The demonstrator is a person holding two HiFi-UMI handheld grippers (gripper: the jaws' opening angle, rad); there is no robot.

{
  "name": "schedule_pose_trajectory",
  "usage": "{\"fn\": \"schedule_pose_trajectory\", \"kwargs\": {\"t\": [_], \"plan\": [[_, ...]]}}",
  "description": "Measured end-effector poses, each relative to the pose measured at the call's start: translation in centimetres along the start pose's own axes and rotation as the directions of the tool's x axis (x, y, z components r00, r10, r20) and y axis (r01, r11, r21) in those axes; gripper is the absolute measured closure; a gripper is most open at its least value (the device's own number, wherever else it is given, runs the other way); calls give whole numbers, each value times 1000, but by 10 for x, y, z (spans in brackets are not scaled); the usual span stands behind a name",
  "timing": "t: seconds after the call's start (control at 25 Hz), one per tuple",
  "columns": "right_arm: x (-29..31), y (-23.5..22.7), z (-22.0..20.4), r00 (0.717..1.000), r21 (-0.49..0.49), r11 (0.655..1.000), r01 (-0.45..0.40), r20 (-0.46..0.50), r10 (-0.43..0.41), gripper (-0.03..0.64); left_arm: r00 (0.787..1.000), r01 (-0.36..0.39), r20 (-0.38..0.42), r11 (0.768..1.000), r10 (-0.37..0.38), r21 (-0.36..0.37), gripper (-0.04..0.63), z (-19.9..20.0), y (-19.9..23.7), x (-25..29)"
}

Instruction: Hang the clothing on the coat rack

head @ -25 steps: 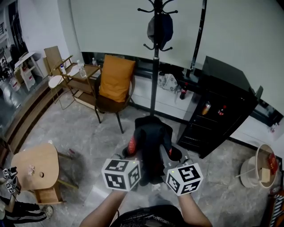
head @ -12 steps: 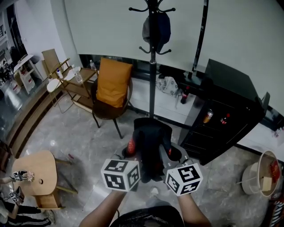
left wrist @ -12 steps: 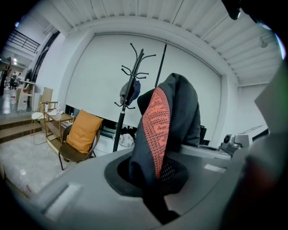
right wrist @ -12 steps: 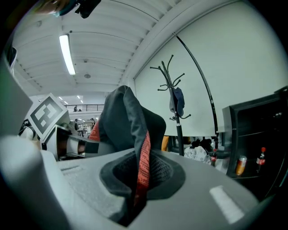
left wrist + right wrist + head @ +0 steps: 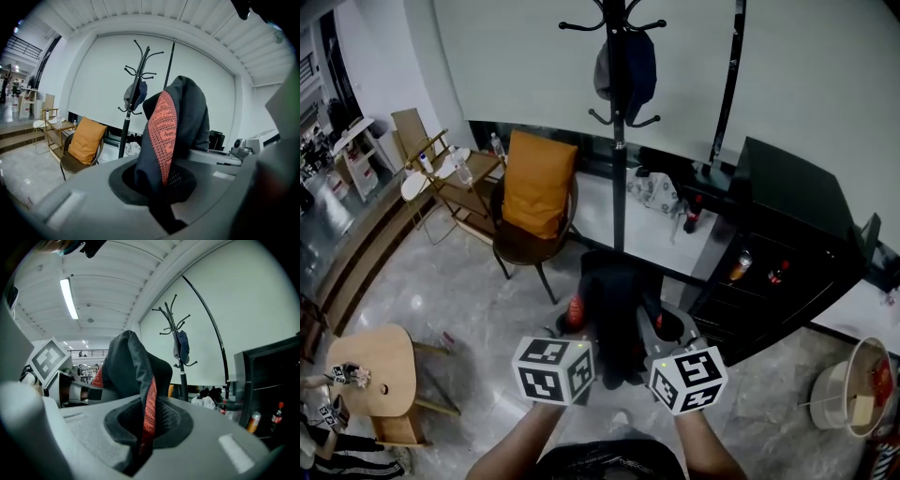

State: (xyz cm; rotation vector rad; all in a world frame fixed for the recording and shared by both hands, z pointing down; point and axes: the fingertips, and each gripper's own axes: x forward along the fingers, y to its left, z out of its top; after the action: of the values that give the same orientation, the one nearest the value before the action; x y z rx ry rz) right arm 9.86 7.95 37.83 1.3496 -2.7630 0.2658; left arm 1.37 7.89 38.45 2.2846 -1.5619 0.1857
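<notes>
Black-and-red garment (image 5: pixel 614 300) | left tool (image 5: pixel 161 197) and right tool (image 5: pixel 140 437) both clenched on it | bucket (image 5: pixel 823 392) holds tan block (image 5: pixel 862 406)

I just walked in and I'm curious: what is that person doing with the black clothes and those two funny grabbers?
A person holds a tool in each hand, and both the left tool and the right tool are clamped shut on a black garment with red-orange trim. They hold it up between them, facing the coat rack just ahead. A dark item already hangs on the rack's upper hooks. The garment is not on the rack yet.
</notes>
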Motion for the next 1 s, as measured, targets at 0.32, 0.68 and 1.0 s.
{"fn": "schedule_pose_trajectory", "kwargs": {"t": [0.32,0.68,1.0], "plan": [[13,-19,7,1000,-6,1000,-16,6,16,592,1000,-14,4,1000,14,3,577,10,0,22],[44,-31,16,1000,-32,999,-12,-4,12,592,1000,2,18,1000,-2,-15,577,26,19,50],[98,-44,21,1000,-33,999,6,-4,-7,592,999,34,11,999,-33,-26,577,43,57,91]]}}
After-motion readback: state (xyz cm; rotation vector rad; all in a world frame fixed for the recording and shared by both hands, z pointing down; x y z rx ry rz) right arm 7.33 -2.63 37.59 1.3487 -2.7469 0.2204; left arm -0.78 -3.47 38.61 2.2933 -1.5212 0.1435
